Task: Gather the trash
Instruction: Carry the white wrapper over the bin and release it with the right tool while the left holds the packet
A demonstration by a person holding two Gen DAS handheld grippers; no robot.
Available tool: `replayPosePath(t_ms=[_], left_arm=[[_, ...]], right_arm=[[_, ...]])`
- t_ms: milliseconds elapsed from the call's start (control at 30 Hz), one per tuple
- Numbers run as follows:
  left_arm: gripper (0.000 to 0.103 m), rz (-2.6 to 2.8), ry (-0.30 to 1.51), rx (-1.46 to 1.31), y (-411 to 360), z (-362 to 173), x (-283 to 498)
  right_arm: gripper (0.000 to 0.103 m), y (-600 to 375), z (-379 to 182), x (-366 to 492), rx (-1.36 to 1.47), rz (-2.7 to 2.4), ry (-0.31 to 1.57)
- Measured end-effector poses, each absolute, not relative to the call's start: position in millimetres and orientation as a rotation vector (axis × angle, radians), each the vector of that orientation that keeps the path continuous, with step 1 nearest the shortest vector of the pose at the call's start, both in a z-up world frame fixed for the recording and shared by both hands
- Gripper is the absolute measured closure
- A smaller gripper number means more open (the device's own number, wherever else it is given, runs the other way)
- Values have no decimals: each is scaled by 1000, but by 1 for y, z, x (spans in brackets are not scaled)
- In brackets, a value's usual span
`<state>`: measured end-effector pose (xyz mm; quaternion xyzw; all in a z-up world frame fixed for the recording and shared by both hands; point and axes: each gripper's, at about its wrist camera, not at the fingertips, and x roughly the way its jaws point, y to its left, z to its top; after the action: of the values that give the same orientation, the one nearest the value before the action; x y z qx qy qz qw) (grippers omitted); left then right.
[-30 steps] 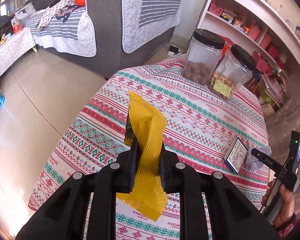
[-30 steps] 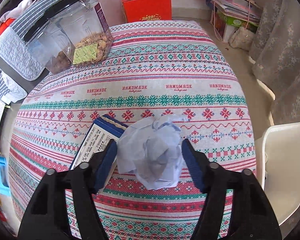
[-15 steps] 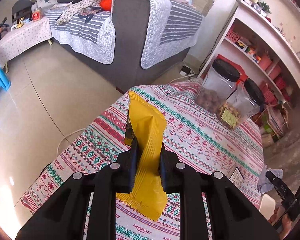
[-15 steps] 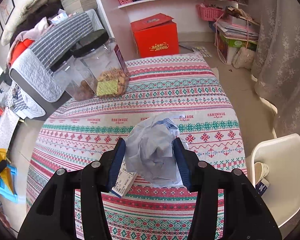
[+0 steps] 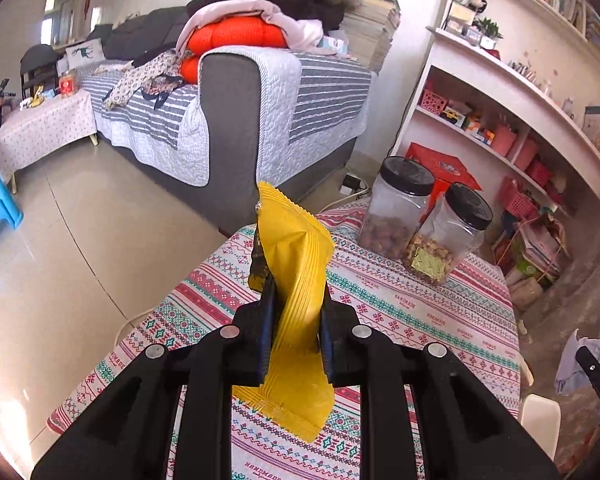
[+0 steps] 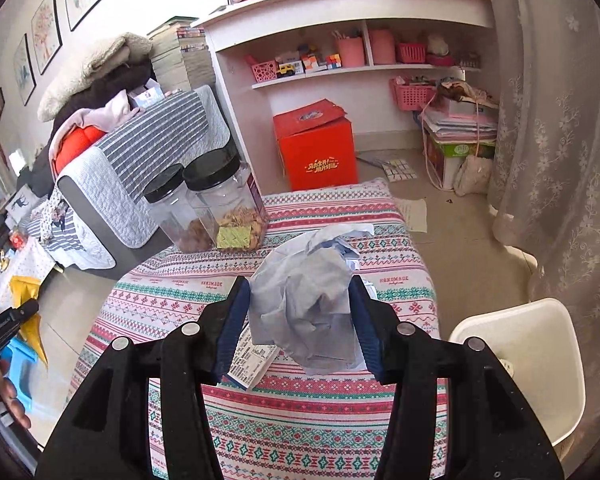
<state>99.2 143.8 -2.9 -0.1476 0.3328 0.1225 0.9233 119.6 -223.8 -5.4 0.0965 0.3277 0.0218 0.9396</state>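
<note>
Left gripper (image 5: 296, 328), raised above the near left part of the table (image 5: 440, 320), its pads pinched narrow on a yellow wrapper (image 5: 300, 280) that stands upright between them, one end hanging below the fingers; the table wears a patterned cloth; two clear jars (image 5: 420, 220) with black lids stand side by side, touching, at the far edge, both partly filled with snacks; a small printed box (image 6: 250, 366) lies flat on the cloth near the middle; right gripper (image 6: 300, 320), held above the table toward its right edge, jaws half apart and pressed on a crumpled ball of pale paper (image 6: 304, 300) that fills the gap; a white bin (image 6: 540, 360) stands on the floor beside the right edge of the table.
</note>
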Motion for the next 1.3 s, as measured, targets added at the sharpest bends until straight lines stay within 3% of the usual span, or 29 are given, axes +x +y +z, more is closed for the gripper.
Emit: replayPosePath(t_ms=[733, 1300], left_arm=[[81, 81, 655, -221, 19, -6, 88], [81, -110, 704, -144, -99, -14, 86]], right_arm=[[54, -296, 9, 69, 138, -114, 576], [53, -399, -10, 47, 230, -349, 649]])
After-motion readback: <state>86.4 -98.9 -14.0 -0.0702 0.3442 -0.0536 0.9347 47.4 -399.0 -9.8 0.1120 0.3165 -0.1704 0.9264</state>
